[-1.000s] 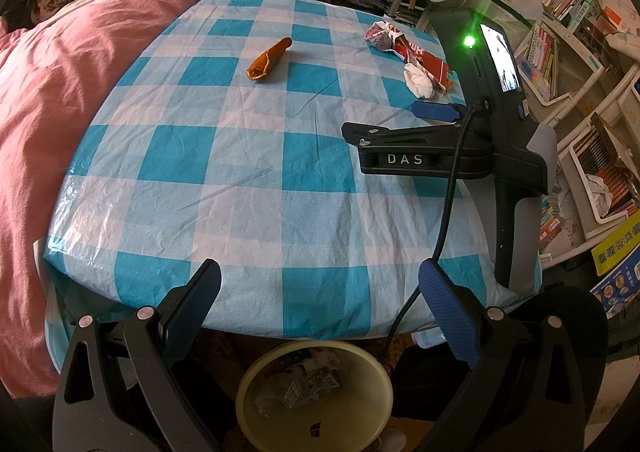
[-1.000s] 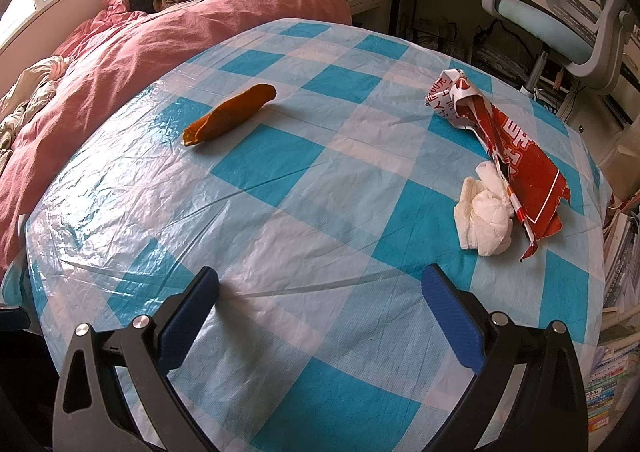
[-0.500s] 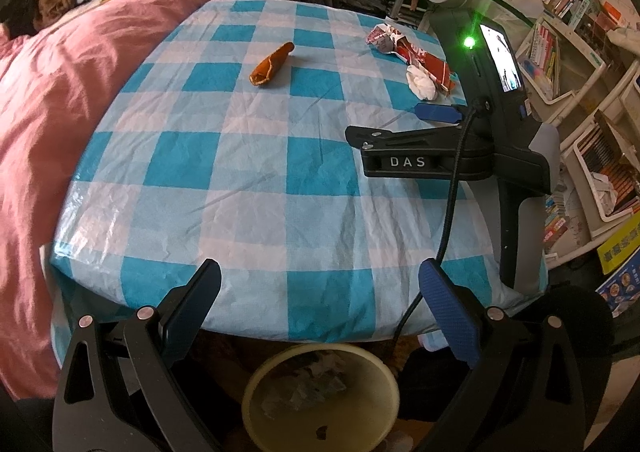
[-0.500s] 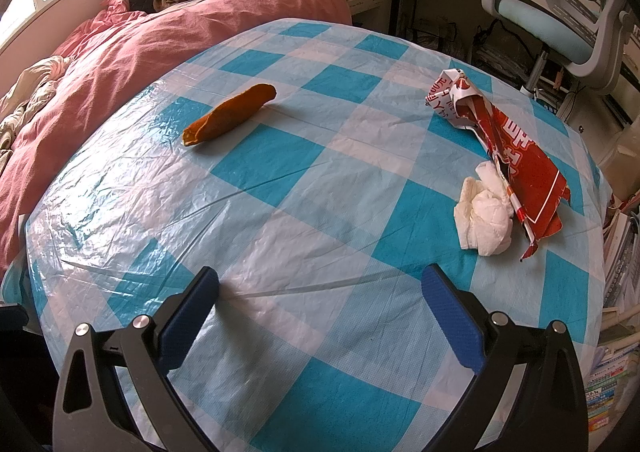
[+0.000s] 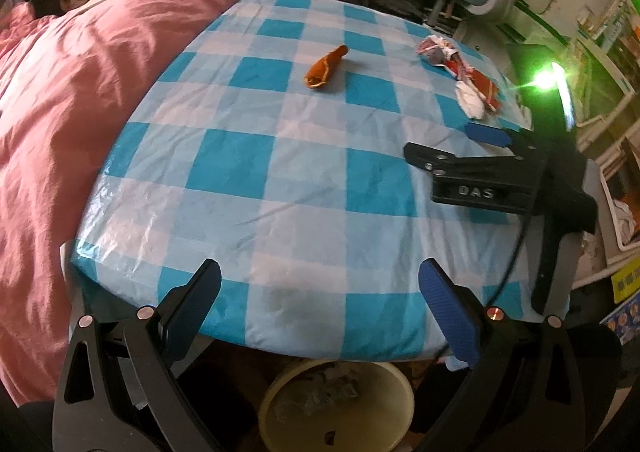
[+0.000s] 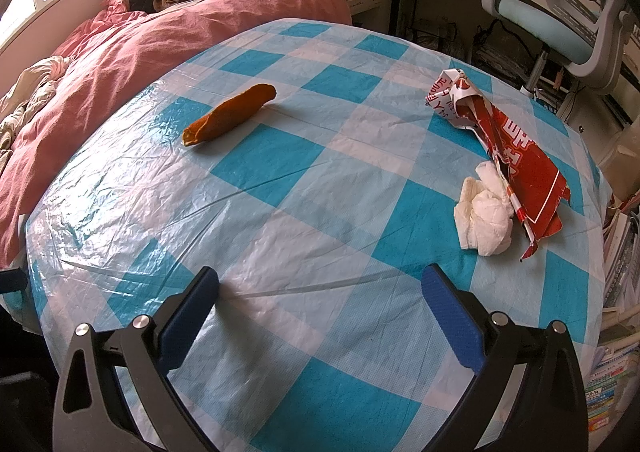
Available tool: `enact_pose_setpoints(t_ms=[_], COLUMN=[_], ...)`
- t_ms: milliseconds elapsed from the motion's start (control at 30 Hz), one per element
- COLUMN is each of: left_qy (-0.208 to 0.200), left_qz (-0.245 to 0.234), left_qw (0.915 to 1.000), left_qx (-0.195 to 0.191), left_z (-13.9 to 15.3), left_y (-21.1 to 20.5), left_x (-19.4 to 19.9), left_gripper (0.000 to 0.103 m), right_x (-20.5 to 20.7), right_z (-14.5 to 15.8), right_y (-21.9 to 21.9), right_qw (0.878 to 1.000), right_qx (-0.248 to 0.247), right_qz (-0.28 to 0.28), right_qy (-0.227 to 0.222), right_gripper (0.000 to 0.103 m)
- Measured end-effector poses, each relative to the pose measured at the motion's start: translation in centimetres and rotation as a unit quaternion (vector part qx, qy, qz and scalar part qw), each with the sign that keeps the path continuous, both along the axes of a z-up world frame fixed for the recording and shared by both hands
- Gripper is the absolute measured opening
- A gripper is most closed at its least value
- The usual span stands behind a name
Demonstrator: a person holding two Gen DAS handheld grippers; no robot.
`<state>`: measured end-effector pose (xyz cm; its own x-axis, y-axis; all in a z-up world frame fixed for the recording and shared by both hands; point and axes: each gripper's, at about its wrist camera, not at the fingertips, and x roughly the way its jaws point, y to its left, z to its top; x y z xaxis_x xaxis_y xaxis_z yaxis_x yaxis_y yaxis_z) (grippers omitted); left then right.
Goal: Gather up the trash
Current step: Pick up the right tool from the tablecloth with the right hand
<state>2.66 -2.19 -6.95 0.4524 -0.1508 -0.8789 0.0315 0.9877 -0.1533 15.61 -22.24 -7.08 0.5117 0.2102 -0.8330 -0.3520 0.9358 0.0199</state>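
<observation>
Checked blue-and-white plastic cloth (image 6: 304,212) covers my table, with a pink duvet (image 6: 168,40) to its left and a pale blue office chair (image 6: 560,24) beyond. Three pieces of trash lie on it: one orange wrapper (image 6: 230,114) alone, one red-and-white packet (image 6: 516,148) touching one white tissue wad (image 6: 486,218). Only my left view shows the yellow bin (image 5: 340,408) below the near edge and my right gripper (image 5: 452,148) over the table. My left gripper (image 5: 320,308) is spread wide and empty, and so is my right one.

Glossy crinkled plastic tablecloth (image 6: 280,212); crumpled white paper tissue (image 6: 486,218); shiny red wrapper (image 6: 520,156); matt pink duvet (image 6: 160,48).
</observation>
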Motion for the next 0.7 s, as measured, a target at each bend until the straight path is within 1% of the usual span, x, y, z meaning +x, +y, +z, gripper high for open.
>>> enact_pose_setpoints(t_ms=[100,300,433,700], left_qy=[-0.001,-0.018,-0.02,-0.016], left_qz=[0.001,0.011,0.022,0.037], left_qw=[0.9999,0.9993,0.9989,0.9988], left_qx=[0.012,0.03,0.036,0.029], left_z=[-0.3,-0.2,-0.4,-0.6], left_y=[-0.3,-0.6,-0.3,0.6], left_x=[0.2,0.0,0.3,1.0], left_gripper=[0.096,0.096,0.096,0.096], right_x=[0.0,0.0,0.0,0.0], right_z=[0.0,0.0,0.0,0.0], right_y=[0.0,0.0,0.0,0.0], right_qw=[1.0,1.0,1.0,1.0], right_qx=[0.0,0.0,0.0,0.0], right_qz=[0.0,0.0,0.0,0.0], right_qy=[0.0,0.0,0.0,0.0], right_gripper=[0.097,0.097,0.097,0.097])
